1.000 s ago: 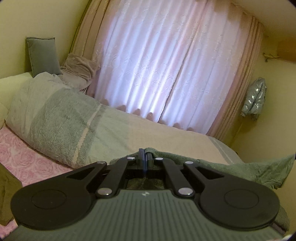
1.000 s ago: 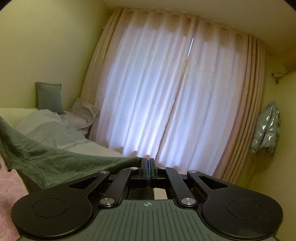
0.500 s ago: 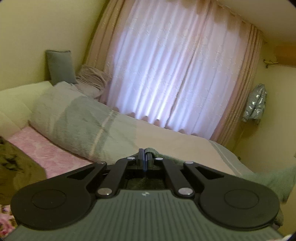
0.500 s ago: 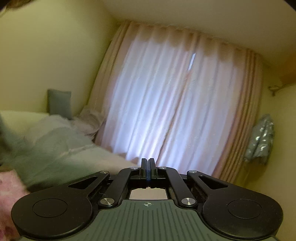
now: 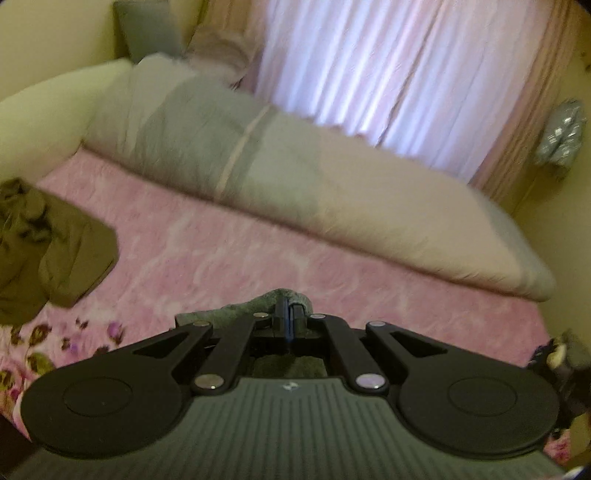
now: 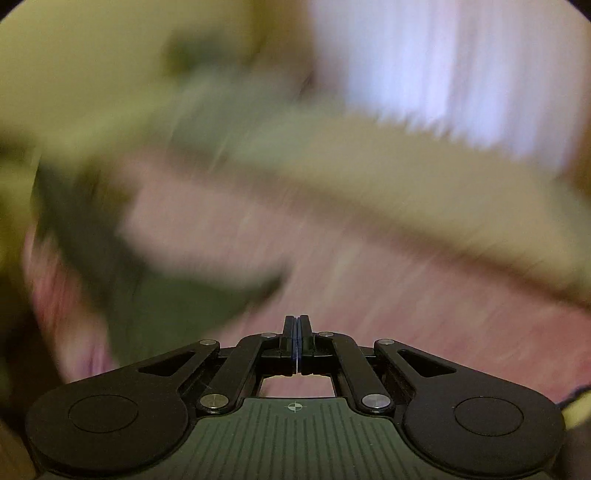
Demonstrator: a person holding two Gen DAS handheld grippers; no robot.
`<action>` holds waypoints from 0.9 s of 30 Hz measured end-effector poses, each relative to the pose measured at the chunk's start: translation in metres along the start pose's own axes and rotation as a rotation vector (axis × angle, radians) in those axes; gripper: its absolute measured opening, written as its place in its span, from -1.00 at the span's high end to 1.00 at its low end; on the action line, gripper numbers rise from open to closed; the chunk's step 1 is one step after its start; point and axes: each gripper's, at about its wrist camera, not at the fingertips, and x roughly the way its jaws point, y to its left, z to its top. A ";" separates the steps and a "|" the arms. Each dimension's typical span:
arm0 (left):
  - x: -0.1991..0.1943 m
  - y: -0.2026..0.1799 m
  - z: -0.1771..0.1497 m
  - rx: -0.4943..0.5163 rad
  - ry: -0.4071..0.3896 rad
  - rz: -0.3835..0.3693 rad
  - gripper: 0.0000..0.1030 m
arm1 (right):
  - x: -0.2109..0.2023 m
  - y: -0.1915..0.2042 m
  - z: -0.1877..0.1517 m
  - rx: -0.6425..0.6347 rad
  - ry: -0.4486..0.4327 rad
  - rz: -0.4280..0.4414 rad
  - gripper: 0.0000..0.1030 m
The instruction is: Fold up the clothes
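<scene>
Two grippers in play, and both have their jaws pressed together. The left gripper is clenched on a bunched fold of the green towel: a grey-green lump pokes up at twelve o'clock from the fingertips and more of the cloth shows through the gap under the linkage, but most of it is hidden beneath the gripper body. Beyond the tips lies the pink bedspread, soft and slightly smeared. At nine o'clock sits a crumpled olive garment, cut off by the left edge of the view. Running from ten o'clock to three o'clock is a long rolled duvet, grey-green at one end and cream at the other. Behind it hang pale curtains, with a grey cushion at eleven o'clock, clipped by the top edge. A silvery jacket hangs at two o'clock.

Over to the right gripper: fingers flat against each other, and whether any cloth is caught between them cannot be told. Its view is heavily motion-blurred. A dark green smear from nine to seven o'clock looks like the towel, hanging left of the tips. Pink bedspread ahead, a pale band of duvet across the middle, bright curtain at one o'clock; nothing finer can be made out.
</scene>
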 end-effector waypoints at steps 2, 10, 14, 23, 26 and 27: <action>0.017 0.012 -0.009 0.008 0.024 0.027 1.00 | 0.055 0.040 -0.022 -0.144 0.120 0.077 0.15; 0.087 0.067 -0.044 0.237 0.150 0.215 0.92 | 0.163 0.129 -0.071 -0.500 0.154 0.180 -0.36; 0.097 0.102 -0.068 0.320 0.205 0.326 0.77 | 0.189 0.157 -0.098 -0.713 0.151 0.137 -0.35; 0.126 0.123 -0.129 0.437 0.545 0.026 0.53 | 0.227 0.174 -0.111 -0.786 0.192 0.063 -0.35; 0.141 0.110 -0.142 0.391 0.566 -0.142 0.52 | 0.232 0.174 -0.105 -0.743 0.210 0.039 -0.35; 0.146 0.105 -0.147 0.407 0.554 -0.138 0.50 | 0.232 0.173 -0.103 -0.733 0.217 0.033 -0.35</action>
